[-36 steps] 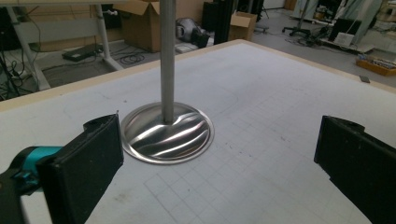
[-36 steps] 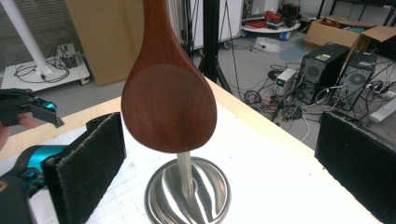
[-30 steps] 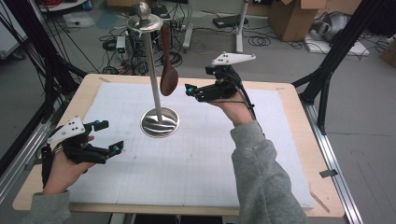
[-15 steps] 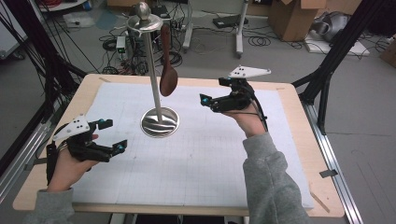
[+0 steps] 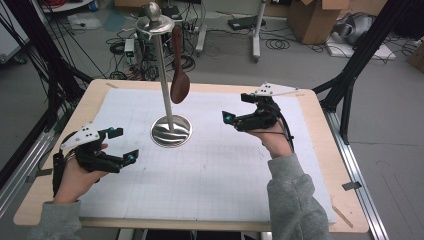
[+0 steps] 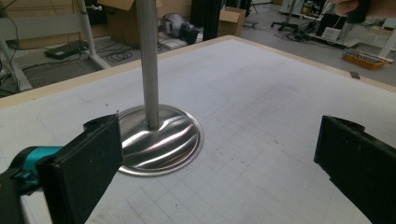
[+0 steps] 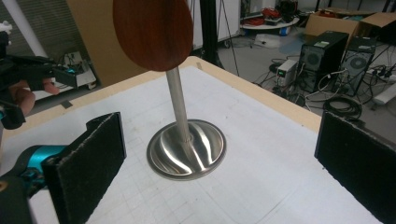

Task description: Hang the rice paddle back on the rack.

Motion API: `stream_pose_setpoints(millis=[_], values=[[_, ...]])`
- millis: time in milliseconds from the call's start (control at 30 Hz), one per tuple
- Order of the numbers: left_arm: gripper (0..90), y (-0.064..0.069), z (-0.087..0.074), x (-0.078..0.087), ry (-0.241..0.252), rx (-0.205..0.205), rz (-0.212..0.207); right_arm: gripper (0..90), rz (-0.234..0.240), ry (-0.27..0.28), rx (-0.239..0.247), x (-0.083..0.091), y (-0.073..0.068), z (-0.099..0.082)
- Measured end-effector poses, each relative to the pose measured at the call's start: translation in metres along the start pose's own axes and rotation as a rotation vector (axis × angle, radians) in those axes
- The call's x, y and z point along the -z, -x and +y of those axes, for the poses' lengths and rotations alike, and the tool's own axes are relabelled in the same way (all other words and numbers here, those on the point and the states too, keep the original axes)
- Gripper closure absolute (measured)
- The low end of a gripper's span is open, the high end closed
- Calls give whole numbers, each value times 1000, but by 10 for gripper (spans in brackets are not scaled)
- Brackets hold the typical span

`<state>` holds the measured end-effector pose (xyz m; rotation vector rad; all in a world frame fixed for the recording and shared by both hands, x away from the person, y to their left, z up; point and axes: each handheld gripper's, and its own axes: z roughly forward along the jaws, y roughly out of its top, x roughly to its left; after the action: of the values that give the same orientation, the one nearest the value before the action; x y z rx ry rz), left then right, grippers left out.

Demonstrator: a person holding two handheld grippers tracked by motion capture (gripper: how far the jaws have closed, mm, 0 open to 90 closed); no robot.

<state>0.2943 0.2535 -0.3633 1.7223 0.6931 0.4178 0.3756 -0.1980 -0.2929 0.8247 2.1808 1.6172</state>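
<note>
Dark brown wooden spoon: hangs bowl-down from the round top of the shiny steel stand, beside its pole, clear of the desk.
Steel stand with round dished base: upright on the white gridded mat, left of centre, toward the far side.
Right hand-held gripper: jaws spread wide, gripping nothing, right of the stand and apart from the spoon.
Left hand-held gripper: jaws spread, empty, near-left of the base.
Desk: light wood, mat over most of it.
</note>
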Motion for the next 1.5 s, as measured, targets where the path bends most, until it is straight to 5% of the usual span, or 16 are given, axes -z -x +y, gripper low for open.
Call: stream_pose_setpoints(millis=[1500], values=[[18, -4, -6, 1, -3, 9, 5, 6, -43, -6, -73, 65, 16, -82]])
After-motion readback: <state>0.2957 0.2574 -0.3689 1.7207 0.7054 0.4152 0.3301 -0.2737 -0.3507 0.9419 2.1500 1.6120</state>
